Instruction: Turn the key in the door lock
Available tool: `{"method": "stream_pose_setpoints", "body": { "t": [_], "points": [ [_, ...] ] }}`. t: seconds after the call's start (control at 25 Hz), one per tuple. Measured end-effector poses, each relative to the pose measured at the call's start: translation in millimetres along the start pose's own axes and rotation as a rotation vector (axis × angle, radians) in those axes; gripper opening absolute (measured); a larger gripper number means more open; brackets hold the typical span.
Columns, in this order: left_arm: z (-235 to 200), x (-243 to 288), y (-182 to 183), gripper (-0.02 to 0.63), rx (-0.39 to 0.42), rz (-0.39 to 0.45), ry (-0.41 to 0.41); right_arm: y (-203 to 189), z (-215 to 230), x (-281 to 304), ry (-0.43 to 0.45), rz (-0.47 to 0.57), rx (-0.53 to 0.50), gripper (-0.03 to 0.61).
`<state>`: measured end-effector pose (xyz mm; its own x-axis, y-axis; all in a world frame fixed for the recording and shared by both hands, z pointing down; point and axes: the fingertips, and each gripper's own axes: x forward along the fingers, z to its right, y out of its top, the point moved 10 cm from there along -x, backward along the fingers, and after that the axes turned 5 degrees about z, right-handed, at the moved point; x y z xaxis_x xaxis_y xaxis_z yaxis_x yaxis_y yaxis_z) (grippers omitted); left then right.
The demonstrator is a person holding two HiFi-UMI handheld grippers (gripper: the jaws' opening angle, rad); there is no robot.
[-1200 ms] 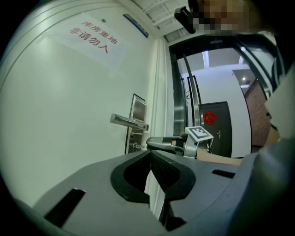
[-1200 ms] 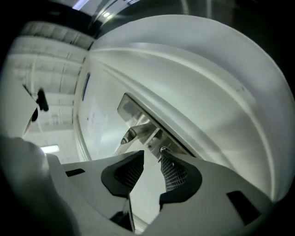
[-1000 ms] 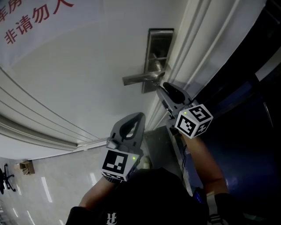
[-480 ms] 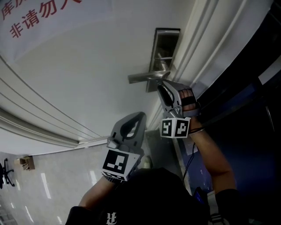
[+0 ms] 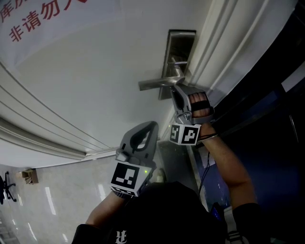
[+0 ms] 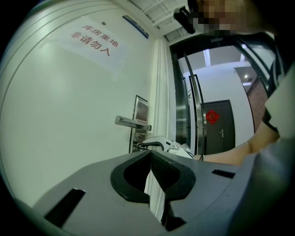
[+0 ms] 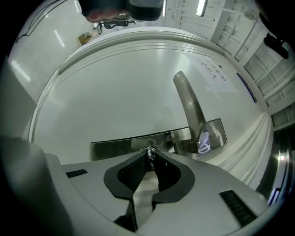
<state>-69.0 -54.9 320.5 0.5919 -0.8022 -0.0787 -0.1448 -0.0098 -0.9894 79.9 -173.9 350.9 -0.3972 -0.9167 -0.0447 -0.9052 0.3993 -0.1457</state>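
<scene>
The white door (image 5: 95,71) carries a steel lock plate (image 5: 179,50) with a lever handle (image 5: 159,84). My right gripper (image 5: 174,91) reaches just below the lever, its jaws shut on the small metal key (image 7: 150,154) that sits in the lock plate (image 7: 120,146). The lever (image 7: 189,105) stands beside it. My left gripper (image 5: 152,126) is held back from the door, shut with nothing in it. From the left gripper view, the handle (image 6: 132,122), the key (image 6: 138,146) and the right gripper (image 6: 146,144) lie ahead of the left gripper (image 6: 150,154).
A notice with red characters (image 5: 43,14) is stuck on the door. The white moulded door frame (image 5: 217,45) runs right beside the lock. Dark glass panels (image 5: 267,119) stand to the right. Glossy floor (image 5: 47,200) shows at the lower left.
The right gripper has rolled about its own axis at the lock: its marker cube swung from the right to the left underside, and the hand now shows on top. The left gripper stayed still.
</scene>
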Motion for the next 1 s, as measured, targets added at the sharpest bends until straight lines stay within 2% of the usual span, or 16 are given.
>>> {"method": "stream_pose_setpoints", "body": {
  "t": [0.04,0.08,0.24,0.36,0.64,1.0],
  "points": [
    [0,0,0,0.008,0.000,-0.001,0.000,-1,2,0,-0.004,-0.004,0.034,0.036],
    [0,0,0,0.008,0.000,-0.004,-0.001,-1,4,0,-0.002,-0.007,0.084,0.024],
    [1,1,-1,0.008,-0.005,-0.011,-0.001,-1,11,0,0.015,-0.018,0.337,0.023],
    [1,3,-1,0.008,0.001,-0.007,0.000,-3,17,1,0.026,-0.027,0.579,0.023],
    [1,4,-2,0.008,0.005,-0.005,0.001,-16,22,1,0.048,-0.027,1.213,0.023],
    [2,3,-2,0.008,0.006,-0.006,-0.001,-32,18,0,0.060,0.012,1.829,0.025]
  ]
}}
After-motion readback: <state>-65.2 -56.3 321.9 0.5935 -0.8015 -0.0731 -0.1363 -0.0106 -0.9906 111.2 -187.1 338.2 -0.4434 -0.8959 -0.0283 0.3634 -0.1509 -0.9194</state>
